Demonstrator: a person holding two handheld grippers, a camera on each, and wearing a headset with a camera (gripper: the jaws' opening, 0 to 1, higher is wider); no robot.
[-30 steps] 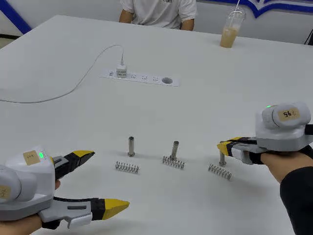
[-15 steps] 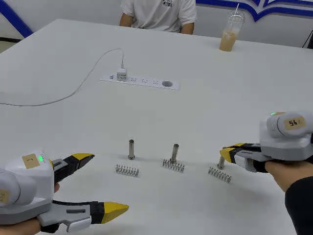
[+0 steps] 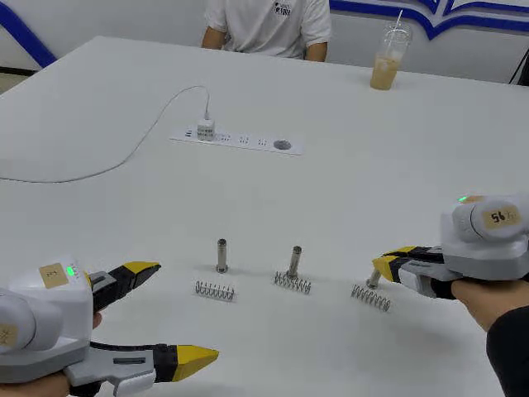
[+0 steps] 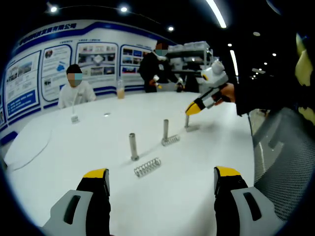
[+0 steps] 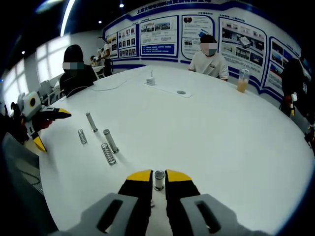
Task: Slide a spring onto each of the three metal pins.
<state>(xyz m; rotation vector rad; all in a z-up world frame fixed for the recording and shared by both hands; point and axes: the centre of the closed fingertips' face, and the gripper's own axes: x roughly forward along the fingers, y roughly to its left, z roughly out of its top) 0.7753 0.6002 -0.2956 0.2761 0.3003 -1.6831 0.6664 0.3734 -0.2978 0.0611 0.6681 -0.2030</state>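
Three metal pins stand in a row on the white table: left pin [image 3: 221, 255], middle pin [image 3: 294, 261], right pin [image 3: 374, 279]. A spring lies in front of each: left spring [image 3: 215, 290], middle spring [image 3: 293, 284], right spring [image 3: 370, 298]. My right gripper [image 3: 383, 265] is level at the top of the right pin. In the right gripper view its narrow jaws hold that pin's top [image 5: 158, 179] between the yellow tips. My left gripper [image 3: 169, 313] is open at the near left, short of the left spring [image 4: 147, 167], with nothing between its jaws.
A white power strip [image 3: 240, 139] with a plugged charger and cable lies mid-table. An iced drink cup [image 3: 387, 56] stands at the far edge, next to a seated person [image 3: 269, 25]. Bare table surrounds the pins.
The head camera has tilted, so the scene sits lower. My right gripper has dropped a little closer to the right pin's top. The left gripper has hardly moved.
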